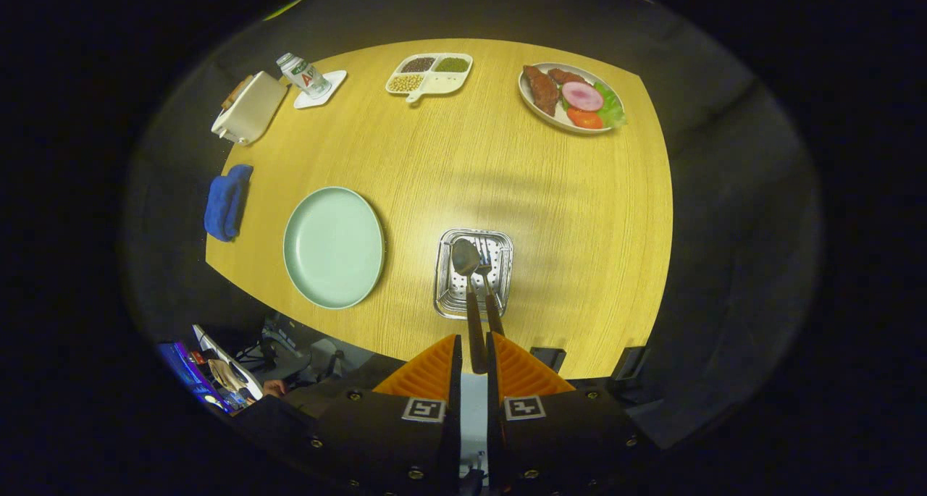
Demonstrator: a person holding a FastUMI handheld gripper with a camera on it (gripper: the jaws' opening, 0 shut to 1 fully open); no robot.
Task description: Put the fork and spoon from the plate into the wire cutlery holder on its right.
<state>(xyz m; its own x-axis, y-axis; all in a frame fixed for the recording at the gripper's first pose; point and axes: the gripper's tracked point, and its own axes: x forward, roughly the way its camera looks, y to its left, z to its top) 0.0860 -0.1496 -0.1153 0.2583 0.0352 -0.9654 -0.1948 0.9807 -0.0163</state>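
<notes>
both fingers (434, 369) of the gripper (473, 355) clench the spoon (466, 264) and fork (487, 268) over the holder (500, 246).

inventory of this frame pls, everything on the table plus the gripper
table: 1, yellow wood, under everything
plate: 1, pale green, bare, left of the holder
holder: 1, silver wire, just ahead of the fingers
spoon: 1, silver bowl, dark handle, bowl over the holder, handle between the fingers
fork: 1, silver, dark handle, beside the spoon, handle between the fingers
cloth: 1, blue, left of the plate
food plate: 1, white, meat and vegetables, far right
divided dish: 1, white, three fillings, far middle
bottle: 1, on a white coaster, far left
box: 1, cream, left of the bottle
gripper: 1, orange fingers, shut on both handles
</notes>
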